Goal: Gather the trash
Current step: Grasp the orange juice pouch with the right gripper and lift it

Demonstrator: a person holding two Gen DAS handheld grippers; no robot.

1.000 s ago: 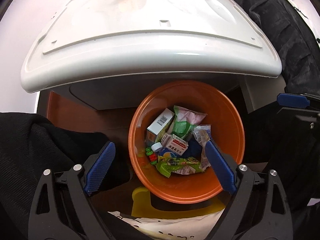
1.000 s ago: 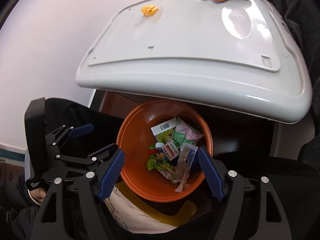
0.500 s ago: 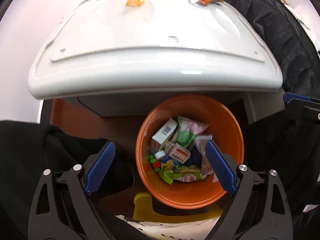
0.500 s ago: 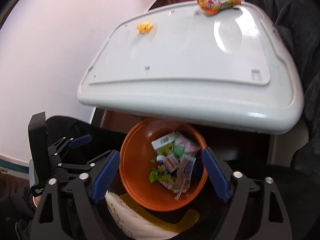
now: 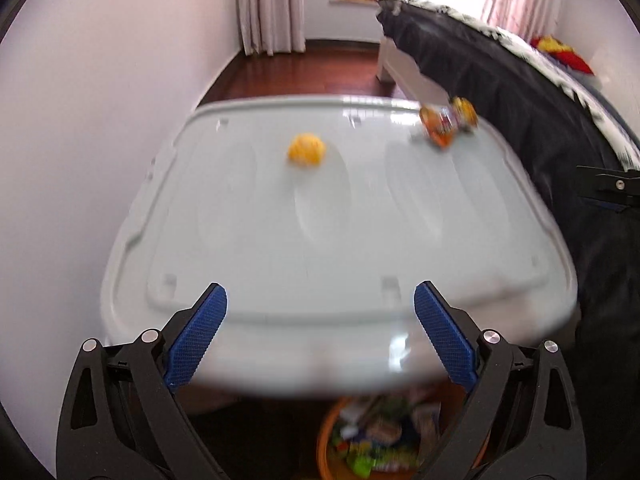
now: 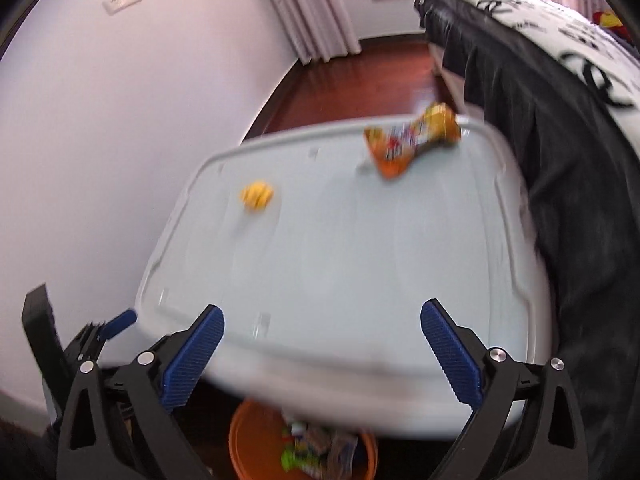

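Left wrist view
Your left claw [image 5: 320, 332]: spread wide, holding nothing, over the near edge of the white worktop [image 5: 360, 248].
Yellow scrap [image 5: 306, 149]: on the worktop, far side, left of centre.
Orange wrapper [image 5: 446, 122]: far right corner.
Orange bin [image 5: 332, 444]: below the near edge, trash inside, blurred.

Right wrist view
Your right claw [image 6: 322, 346]: wide apart, empty.
Wrapper [image 6: 412, 140]: far edge.
Scrap [image 6: 257, 196]: left side.
Bin [image 6: 256, 440]: below the worktop.
Bed [image 6: 560, 120]: black cover, right of the worktop.

Glossy smooth plastic table [image 5: 328, 240], polished wood floor [image 5: 304, 76].

Both views apparently swung up from the orange bin [image 6: 256, 440] to the white tabletop [image 5: 340, 220].
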